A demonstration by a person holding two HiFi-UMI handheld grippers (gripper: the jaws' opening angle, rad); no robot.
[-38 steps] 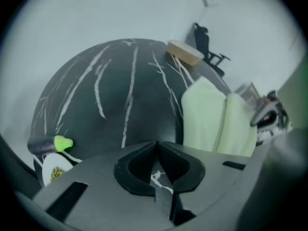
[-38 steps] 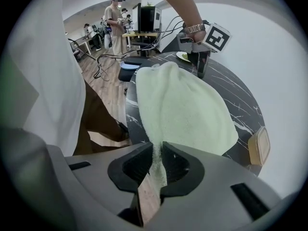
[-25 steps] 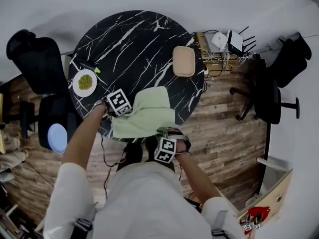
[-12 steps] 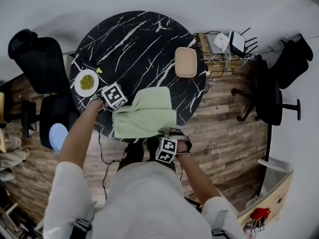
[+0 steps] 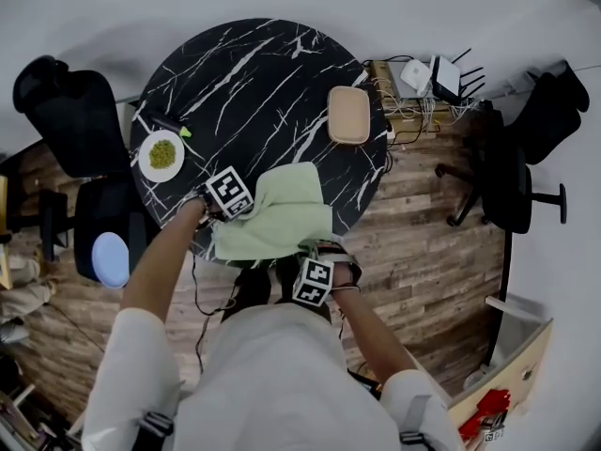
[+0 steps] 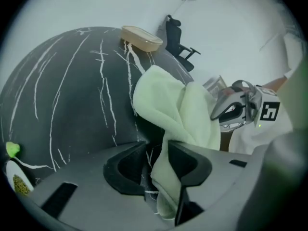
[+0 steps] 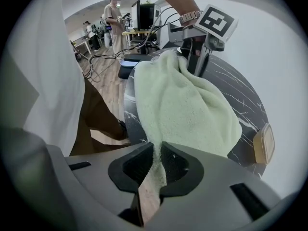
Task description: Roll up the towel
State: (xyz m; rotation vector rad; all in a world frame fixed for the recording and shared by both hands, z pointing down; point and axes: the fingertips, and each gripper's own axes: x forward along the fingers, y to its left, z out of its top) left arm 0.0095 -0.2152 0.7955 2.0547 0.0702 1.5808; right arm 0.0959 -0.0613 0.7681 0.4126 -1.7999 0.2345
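- Two grippers are seen at the near edge of a round black marble-look table, with a pale green terry towel bunched up between them.
- Way over on the left, a black office chair is parked beside the table. A white plate with something green on it is set near the table's left edge.
- Next over, the left gripper is pointed steeply down at the left end of the towel. Its jaws have just been opening. A fold of the towel is draped between them and rests against one jaw, with a dark gap left on the other side, so nothing is actually being squeezed there.
- The towel itself is heaped in a loose, crumpled mound at the table's near edge. It's folded over on itself a bit and not rolled yet.
- At the towel's near right corner, the right gripper is clamped down hard, with the cloth's edge pinched between its pads. The wood-plank floor can be seen just past the table rim there.
- Further right and toward the far side, a tan oval dish is sat on the table, well apart from the towel.
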